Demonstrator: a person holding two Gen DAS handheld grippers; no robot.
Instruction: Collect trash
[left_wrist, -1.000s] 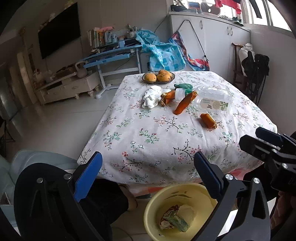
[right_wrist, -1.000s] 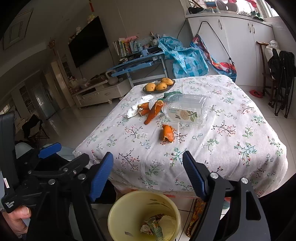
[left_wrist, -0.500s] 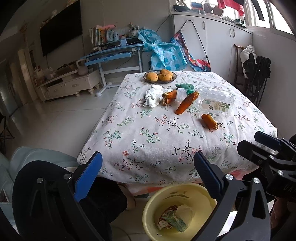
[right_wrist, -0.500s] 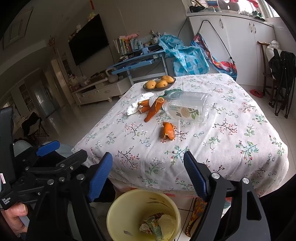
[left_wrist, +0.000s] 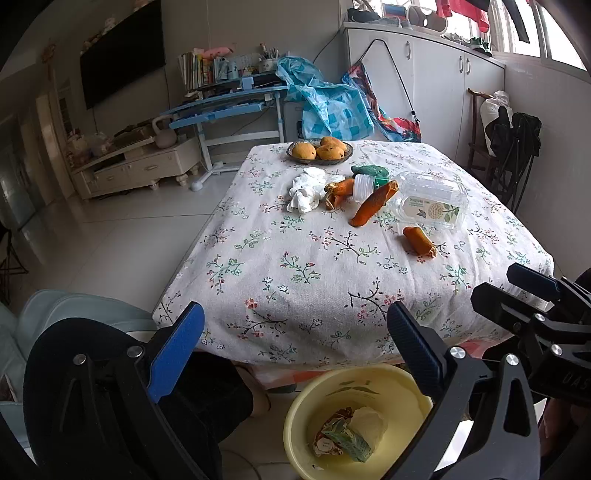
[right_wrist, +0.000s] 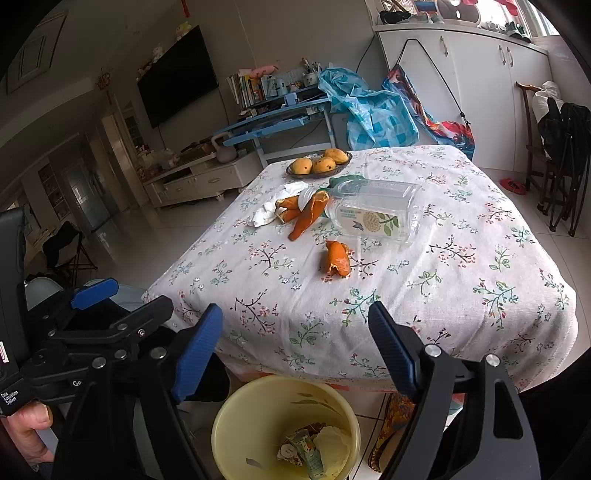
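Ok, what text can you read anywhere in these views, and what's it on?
"Data Acquisition System": white sticker on the left gripper body, right wrist view.
"DAS": raised letters on the right gripper body, left wrist view.
"G...": rest hidden, on the left gripper's frame.
Clear box label: green print, too blurred to read.
Wrapper in the bin: too small to read.
Books on the desk: unreadable.

A yellow bin stands on the floor at the worktop's near edge, holding a printed wrapper and pale crumpled paper. On the worktop lie a crumpled white tissue, several orange peels, one curled peel nearer the edge, and a clear plastic box on its side
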